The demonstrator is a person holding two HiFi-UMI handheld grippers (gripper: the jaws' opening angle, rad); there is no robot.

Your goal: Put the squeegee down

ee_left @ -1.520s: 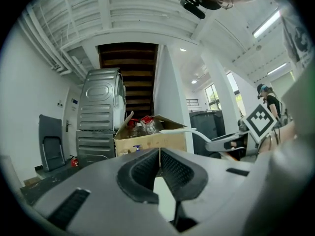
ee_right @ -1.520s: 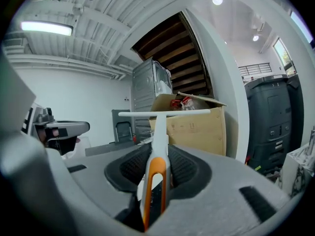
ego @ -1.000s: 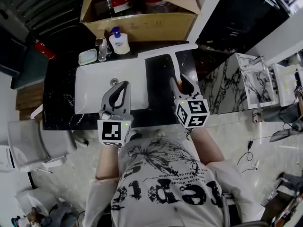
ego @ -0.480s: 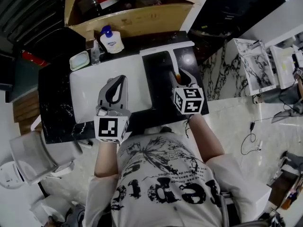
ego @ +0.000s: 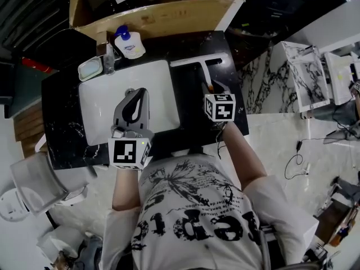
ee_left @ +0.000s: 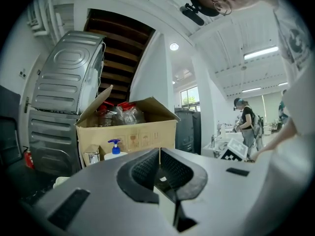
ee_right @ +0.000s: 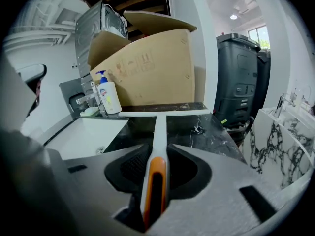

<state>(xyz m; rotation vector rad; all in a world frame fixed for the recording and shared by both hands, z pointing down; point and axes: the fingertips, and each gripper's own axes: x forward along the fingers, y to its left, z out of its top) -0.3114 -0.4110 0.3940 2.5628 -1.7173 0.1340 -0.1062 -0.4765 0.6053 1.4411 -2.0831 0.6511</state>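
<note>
The squeegee (ego: 201, 66) has a white T-shaped blade and a white handle with an orange grip (ee_right: 155, 181). My right gripper (ego: 214, 90) is shut on that grip, with the handle running forward between the jaws (ee_right: 158, 154). The blade (ee_right: 162, 113) lies across the black counter (ego: 222, 83) to the right of the white sink (ego: 101, 103); whether it touches the stone I cannot tell. My left gripper (ego: 134, 107) hangs over the sink basin. Its tips (ee_left: 159, 151) meet with nothing between them.
An open cardboard box (ego: 163, 18) stands along the back edge of the counter. A soap pump bottle (ego: 127, 44), the faucet (ego: 107, 58) and a soap dish (ego: 90, 68) sit behind the sink. A black bin (ee_right: 241, 82) stands to the right.
My right gripper has dropped toward the counter with the squeegee, bringing the blade down from near the box. The left gripper has shifted slightly over the sink.
</note>
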